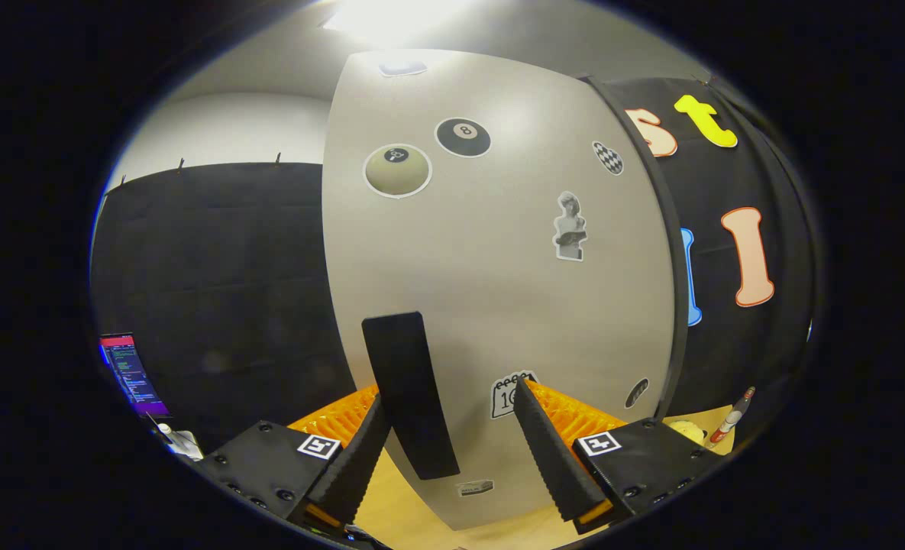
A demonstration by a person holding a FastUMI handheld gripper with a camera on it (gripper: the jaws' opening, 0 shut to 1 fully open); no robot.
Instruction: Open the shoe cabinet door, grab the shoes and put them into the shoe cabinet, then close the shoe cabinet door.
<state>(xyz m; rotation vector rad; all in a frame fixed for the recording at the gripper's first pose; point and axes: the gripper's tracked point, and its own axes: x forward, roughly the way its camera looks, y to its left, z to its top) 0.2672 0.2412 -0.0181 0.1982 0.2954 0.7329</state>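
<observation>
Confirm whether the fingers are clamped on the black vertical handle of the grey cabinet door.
No: the black handle stands between the open fingers, with a clear gap on the right side, against the grey door.

A strong ceiling light (pixel 391 19) shines from above and is blown out to pure white, and it leaves a soft glare on the upper part of the pale cabinet door (pixel 498 252). The fisheye lens bends the door's straight edges into curves, more strongly toward the outside. The centre is sharp; the fingers (pixel 452 451), spread apart around the dark handle (pixel 410 393), stay in dim shade.
</observation>
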